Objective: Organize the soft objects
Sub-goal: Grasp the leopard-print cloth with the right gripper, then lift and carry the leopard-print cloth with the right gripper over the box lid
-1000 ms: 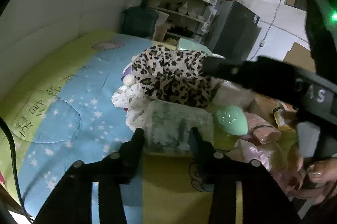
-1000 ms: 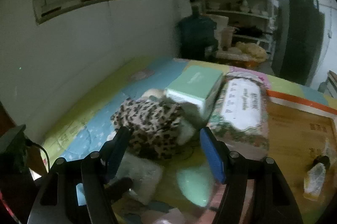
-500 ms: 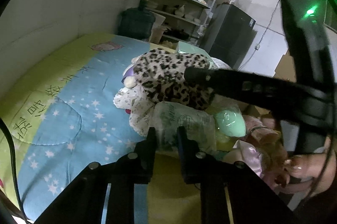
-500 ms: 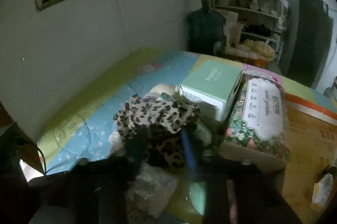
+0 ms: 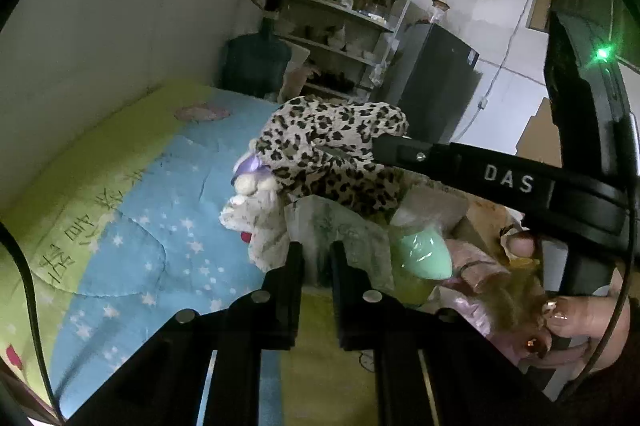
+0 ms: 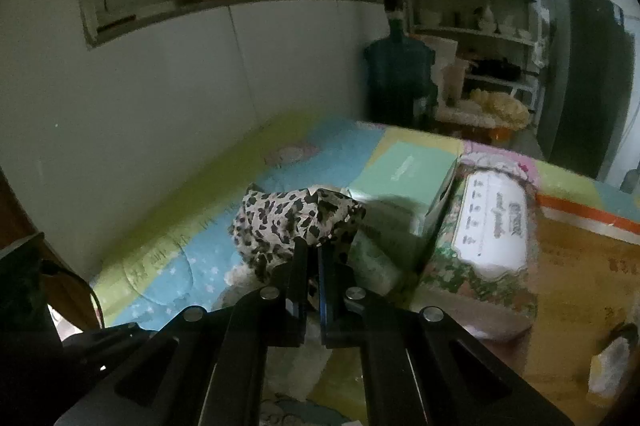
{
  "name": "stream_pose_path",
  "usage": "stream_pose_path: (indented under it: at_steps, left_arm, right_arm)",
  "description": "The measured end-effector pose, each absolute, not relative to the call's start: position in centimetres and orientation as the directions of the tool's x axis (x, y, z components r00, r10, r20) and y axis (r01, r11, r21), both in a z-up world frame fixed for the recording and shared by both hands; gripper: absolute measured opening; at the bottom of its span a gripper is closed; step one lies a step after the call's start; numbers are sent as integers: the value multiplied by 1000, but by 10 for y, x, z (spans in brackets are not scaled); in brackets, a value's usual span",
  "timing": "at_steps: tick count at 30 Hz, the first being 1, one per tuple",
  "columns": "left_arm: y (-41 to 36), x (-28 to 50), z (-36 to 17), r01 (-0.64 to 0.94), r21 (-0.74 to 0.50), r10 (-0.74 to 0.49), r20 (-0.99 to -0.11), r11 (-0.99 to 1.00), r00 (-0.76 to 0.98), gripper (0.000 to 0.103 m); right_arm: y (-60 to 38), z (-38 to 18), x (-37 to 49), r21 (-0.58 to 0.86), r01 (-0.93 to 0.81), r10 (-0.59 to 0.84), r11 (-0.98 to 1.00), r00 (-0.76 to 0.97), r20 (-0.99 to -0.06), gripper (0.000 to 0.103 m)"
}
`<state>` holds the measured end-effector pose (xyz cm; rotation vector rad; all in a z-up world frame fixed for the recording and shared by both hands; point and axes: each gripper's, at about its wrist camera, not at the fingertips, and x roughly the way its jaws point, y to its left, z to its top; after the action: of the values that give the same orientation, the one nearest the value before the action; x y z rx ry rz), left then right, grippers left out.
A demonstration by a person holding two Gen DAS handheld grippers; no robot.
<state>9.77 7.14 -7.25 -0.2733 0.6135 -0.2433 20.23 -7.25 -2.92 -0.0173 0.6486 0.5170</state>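
Leopard-print cloth (image 6: 296, 222), heaped beside the green box (image 6: 404, 174), is what we are pinching with the right gripper (image 6: 313, 258) while the left gripper (image 5: 317, 254) is nipping a pale wrapped pack (image 5: 340, 230), readying both to lift apart.

I am viewing through two fisheye cameras, each sitting behind its own jaws and looking forward and downward along them. The left wrist view is facing across the quilt-covered bed (image 5: 132, 226) toward the shelving unit (image 5: 340, 14), sitting close over the heap of soft goods, with the right gripper (image 5: 384, 148) crossing in from the right. The right wrist view is looking from slightly higher toward the white wall (image 6: 200, 98) and the same shelving. Both views are sharing the leopard-print cloth (image 5: 328, 150), the blue water jug (image 6: 400, 74) and the dark fridge (image 5: 432, 82).
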Motion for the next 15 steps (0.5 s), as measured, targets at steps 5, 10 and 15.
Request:
stream_pose_path:
  at_steps: [5, 10, 15]
  left_arm:
    - [71, 96, -61, 150, -314, -298, -504, 938, 811, 13]
    - [70, 95, -49, 156, -305, -293, -479, 939, 828, 13]
    - [67, 93, -38, 167, -293, -292, -457, 941, 841, 13]
  right_arm:
    - [-78, -14, 192, 135, -469, 461, 873, 702, -543, 4]
    - [-84, 0, 182, 127, -466, 461, 875, 727, -510, 4]
    - [-93, 11, 175, 126, -456, 456, 881, 748, -482, 4]
